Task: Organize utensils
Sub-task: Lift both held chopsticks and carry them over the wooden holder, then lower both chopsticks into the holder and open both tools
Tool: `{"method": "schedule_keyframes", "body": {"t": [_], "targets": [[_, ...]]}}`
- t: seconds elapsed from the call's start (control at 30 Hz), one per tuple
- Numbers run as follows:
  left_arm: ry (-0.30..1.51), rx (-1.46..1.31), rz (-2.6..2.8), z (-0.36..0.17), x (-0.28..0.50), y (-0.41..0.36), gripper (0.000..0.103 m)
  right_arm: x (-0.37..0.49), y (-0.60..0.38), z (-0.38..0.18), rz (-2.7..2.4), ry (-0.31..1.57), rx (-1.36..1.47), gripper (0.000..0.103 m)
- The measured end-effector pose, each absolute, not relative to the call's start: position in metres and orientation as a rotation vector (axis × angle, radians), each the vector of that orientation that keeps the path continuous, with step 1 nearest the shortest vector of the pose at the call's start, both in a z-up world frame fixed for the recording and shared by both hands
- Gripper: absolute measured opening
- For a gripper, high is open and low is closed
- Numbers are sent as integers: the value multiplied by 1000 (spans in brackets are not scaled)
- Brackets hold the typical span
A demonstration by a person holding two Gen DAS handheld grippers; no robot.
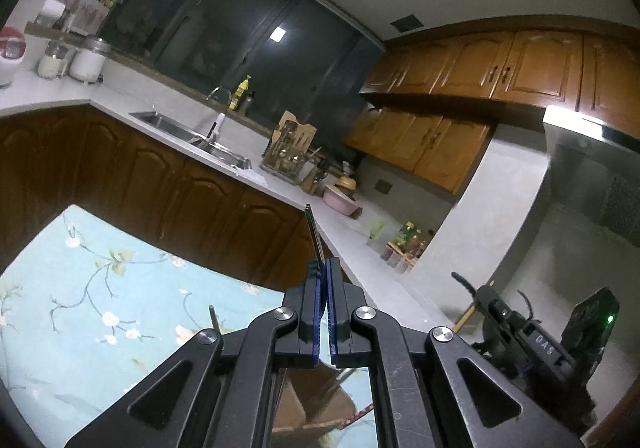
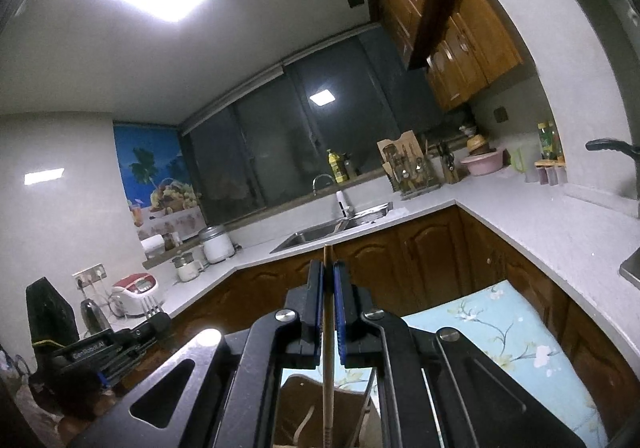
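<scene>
My left gripper (image 1: 323,268) is shut on a thin dark utensil (image 1: 314,234) that sticks up past the fingertips; what kind it is I cannot tell. My right gripper (image 2: 328,272) is shut on a pale wooden chopstick (image 2: 328,368) that runs down between the jaws toward a brown container (image 2: 320,408) below. The same container (image 1: 316,396) shows under the left gripper with a red-patterned utensil (image 1: 358,414) in it. The right gripper also shows in the left wrist view (image 1: 472,294), and the left one in the right wrist view (image 2: 156,312). Both are held high above a floral tablecloth (image 1: 104,312).
An L-shaped white counter (image 2: 520,220) with brown cabinets surrounds the table. A sink (image 2: 332,228), a utensil rack (image 2: 412,172), a pink bowl (image 2: 482,164), jars (image 2: 216,244) and a rice cooker (image 2: 134,294) stand on it. Upper cabinets (image 1: 500,68) hang at the right.
</scene>
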State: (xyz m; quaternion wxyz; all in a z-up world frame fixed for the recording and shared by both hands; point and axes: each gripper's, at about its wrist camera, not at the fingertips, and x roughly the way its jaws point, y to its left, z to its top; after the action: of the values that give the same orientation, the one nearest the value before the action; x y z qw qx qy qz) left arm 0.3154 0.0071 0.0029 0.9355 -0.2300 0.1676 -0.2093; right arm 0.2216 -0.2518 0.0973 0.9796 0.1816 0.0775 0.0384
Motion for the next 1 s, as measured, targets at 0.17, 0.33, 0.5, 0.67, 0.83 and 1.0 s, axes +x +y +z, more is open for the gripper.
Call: {"method": "schedule_keyframes", "body": {"t": [0.17, 0.33, 0.5, 0.67, 0.83, 1.0], "targets": [[334, -407, -416, -16, 330, -7, 0, 233, -252, 89, 70, 139, 364, 5], [350, -395, -410, -40, 341, -15, 0, 245, -249, 70, 54, 136, 347, 5], [380, -386, -397, -60, 350, -21, 0, 248, -244, 44, 57, 167, 349, 5], [397, -377, -392, -66, 350, -26, 0, 251, -245, 22, 45, 216, 358, 5], [419, -341, -382, -67, 349, -30, 0, 252, -246, 9, 37, 238, 360, 5], [453, -311, -371, -65, 347, -33, 1, 253, -240, 4, 45, 269, 353, 5]]}}
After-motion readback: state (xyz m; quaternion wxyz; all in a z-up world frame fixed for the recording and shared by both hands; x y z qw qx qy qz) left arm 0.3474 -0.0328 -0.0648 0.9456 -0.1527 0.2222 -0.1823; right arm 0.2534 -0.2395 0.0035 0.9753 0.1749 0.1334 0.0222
